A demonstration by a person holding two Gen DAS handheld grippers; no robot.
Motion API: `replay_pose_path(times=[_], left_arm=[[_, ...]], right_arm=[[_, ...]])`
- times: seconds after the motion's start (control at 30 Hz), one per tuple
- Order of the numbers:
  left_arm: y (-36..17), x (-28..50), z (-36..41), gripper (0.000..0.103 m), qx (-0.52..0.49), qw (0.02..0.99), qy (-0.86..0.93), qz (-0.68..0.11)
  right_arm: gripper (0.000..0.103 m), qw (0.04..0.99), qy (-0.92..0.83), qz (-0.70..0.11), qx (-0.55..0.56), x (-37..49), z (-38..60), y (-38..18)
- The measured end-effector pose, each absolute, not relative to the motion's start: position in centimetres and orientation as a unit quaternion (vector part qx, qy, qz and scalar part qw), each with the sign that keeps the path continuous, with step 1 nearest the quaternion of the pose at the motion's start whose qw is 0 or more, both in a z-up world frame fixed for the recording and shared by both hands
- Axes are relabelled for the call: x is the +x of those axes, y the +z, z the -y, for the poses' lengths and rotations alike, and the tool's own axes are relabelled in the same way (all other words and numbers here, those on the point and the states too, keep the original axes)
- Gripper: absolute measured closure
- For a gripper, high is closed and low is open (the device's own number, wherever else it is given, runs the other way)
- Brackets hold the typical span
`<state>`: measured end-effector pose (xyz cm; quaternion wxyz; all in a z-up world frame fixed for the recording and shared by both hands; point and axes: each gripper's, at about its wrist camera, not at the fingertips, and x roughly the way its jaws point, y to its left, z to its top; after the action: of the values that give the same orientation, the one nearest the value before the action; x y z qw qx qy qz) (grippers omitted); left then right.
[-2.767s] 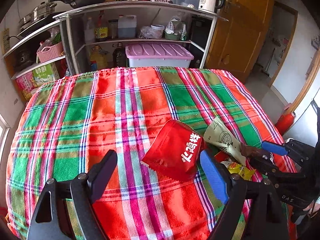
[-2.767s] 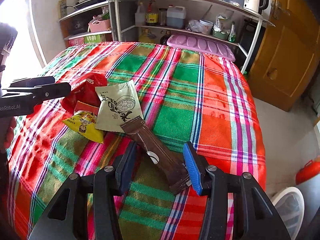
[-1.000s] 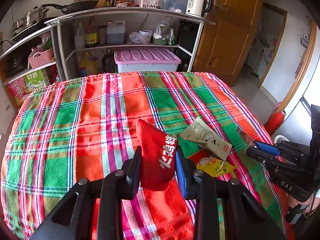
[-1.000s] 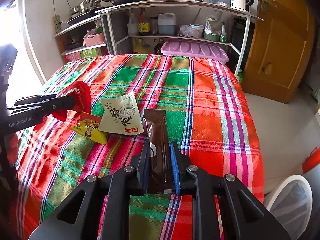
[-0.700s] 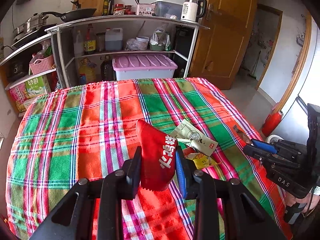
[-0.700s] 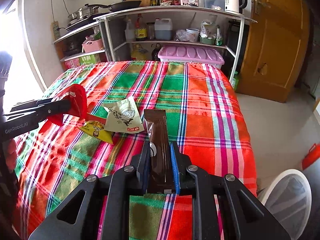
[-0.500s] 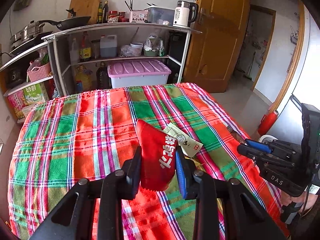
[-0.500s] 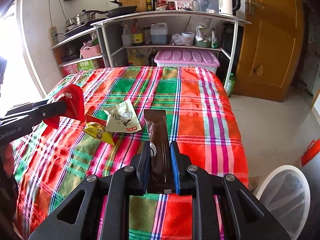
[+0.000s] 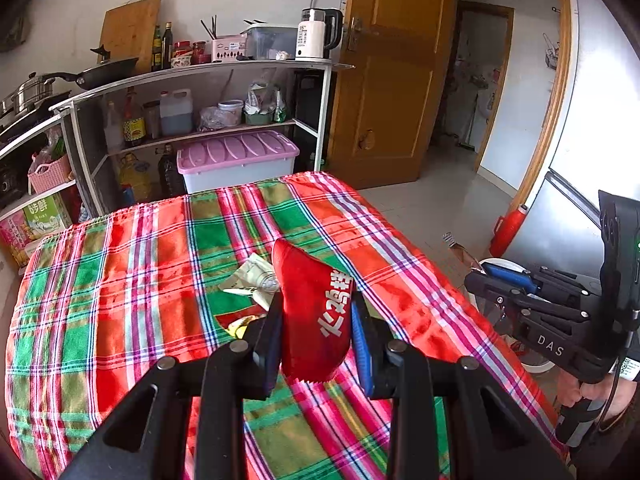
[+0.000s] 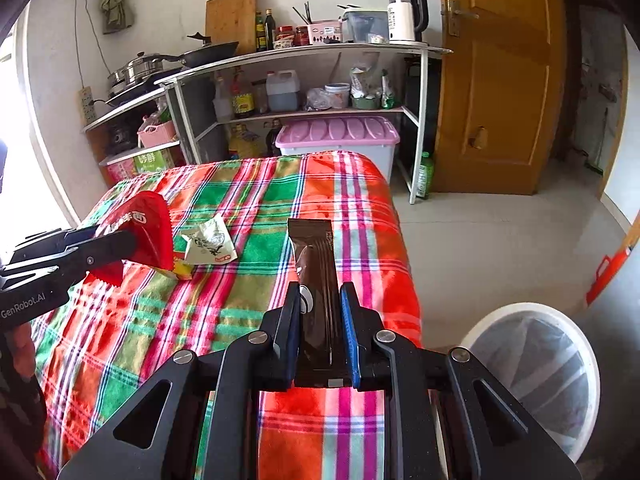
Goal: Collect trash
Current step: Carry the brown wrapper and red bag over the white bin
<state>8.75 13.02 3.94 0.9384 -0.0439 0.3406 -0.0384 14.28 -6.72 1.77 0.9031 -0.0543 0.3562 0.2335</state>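
My left gripper (image 9: 316, 312) is shut on a red snack bag (image 9: 314, 312) with white lettering, held above the plaid tablecloth (image 9: 132, 280). The same red snack bag (image 10: 146, 232) and left gripper (image 10: 120, 240) show at the left of the right wrist view. My right gripper (image 10: 320, 312) is shut on a long dark brown wrapper (image 10: 316, 264), lifted over the table's right edge. A pale green-white packet (image 10: 210, 242) and a yellow wrapper (image 10: 182, 270) lie on the cloth. A white bin (image 10: 532, 368) with a clear liner stands on the floor at the lower right.
A metal shelf rack (image 10: 304, 80) with bottles, pans and a kettle stands behind the table, with a pink-lidded storage box (image 10: 340, 136) under it. A wooden door (image 10: 500, 80) is at the right. A red container (image 9: 508, 228) stands on the floor by the wall.
Both grippers have risen and pulled back from the table toward its right side with their wrappers. The white bin now fills more of the right wrist view.
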Motion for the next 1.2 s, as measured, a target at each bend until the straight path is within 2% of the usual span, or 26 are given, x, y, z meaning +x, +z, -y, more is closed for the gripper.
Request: replay_pose_path(times=[0.6,0.97,1.2], left_arm=[[4.3,10.8,-0.3,0.071,-0.002,0.929,-0.146,-0.341],[2.1,12.8,9.4,0.071,0.019,0.902,-0.215,-0.374],[0.2,13.9,12.7,0.071,0.022,0.885,-0.231,-0.404]], right_arm=[[0.083,0.925,0.141,-0.351,-0.011,12.1,18.2,2.6],[0.083,0.923,0.059,-0.379,0.011,11.7,26.9,1.0],[0.083,0.912,0.036,-0.407,0.032,11.6,30.5,-1.0]])
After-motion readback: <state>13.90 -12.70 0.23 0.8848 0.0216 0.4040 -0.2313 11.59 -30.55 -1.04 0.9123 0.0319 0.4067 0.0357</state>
